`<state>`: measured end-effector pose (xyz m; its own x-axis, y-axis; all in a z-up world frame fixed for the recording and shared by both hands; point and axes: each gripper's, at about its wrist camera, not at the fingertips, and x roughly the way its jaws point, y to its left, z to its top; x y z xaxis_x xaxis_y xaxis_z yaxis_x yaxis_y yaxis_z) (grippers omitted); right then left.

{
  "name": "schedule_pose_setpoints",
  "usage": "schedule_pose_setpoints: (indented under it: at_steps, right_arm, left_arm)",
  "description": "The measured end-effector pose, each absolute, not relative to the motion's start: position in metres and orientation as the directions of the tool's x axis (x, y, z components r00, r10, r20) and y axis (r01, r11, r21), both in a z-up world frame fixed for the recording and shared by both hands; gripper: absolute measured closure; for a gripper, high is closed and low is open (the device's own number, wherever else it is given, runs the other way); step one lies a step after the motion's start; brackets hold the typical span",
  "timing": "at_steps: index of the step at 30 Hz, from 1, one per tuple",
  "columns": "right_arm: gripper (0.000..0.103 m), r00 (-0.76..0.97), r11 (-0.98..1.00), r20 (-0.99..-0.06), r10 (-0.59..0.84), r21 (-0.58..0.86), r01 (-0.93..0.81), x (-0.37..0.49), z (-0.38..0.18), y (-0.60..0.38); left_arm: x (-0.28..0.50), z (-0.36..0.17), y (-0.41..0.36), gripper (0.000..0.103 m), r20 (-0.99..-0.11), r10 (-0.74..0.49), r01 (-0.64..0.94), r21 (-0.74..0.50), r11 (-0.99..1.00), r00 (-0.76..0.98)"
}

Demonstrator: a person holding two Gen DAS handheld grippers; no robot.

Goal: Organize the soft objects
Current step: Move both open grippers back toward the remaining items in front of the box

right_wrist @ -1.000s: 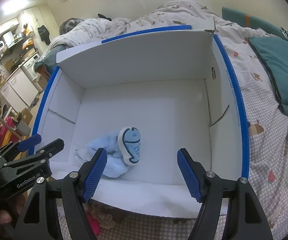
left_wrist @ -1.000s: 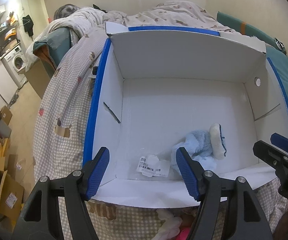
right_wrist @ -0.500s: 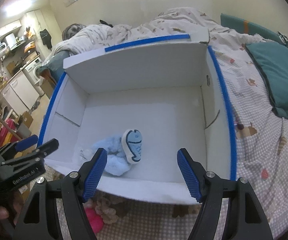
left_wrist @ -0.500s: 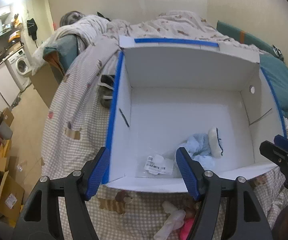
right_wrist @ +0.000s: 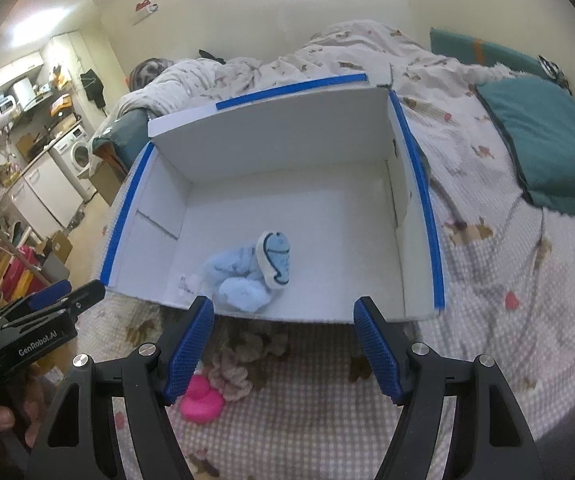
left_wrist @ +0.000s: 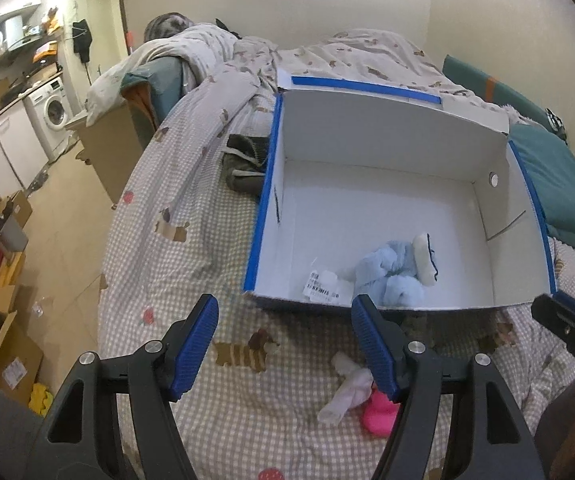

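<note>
Both my left claw point(left_wrist: 285, 340) and right claw point(right_wrist: 281, 346) hang spread wide, holding nothing. Fluffy pale-blue plush toy point(right_wrist: 247, 276) lies inside the white blue-taped cardboard box point(right_wrist: 419, 184); pink rubber duck point(right_wrist: 201, 400) and what looks like a white sock point(left_wrist: 347, 390) wait on the bed. Risk: snagging bedding while grasping.

Matt white cardboard box point(left_wrist: 387, 152) ahead of the fingers, fluffy blue plush point(right_wrist: 239, 280) inside; glossy pink plastic duck point(right_wrist: 201, 398) on checked cloth bedspread point(left_wrist: 191, 248) below ribbed blue pads point(right_wrist: 375, 354).

light-blue plush toy point(right_wrist: 247, 276) crumpled in white box point(left_wrist: 367, 136), near front | pink toy point(right_wrist: 200, 399), white sock point(left_wrist: 345, 392) on bedspread outside
</note>
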<state>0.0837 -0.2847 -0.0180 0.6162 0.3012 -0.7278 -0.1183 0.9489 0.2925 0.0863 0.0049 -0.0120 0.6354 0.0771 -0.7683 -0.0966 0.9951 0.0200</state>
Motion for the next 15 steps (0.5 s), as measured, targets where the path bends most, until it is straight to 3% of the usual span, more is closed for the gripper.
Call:
schedule_pose_setpoints:
  at_steps: [15]
  right_arm:
    - [0.027,0.557,0.952,-0.774,0.301,0.277,-0.131,0.054,-0.032,-0.266]
  left_arm:
    - [0.051,-0.047,-0.002,0.037,-0.875,0.029,-0.071,-0.006,0.997,0.483]
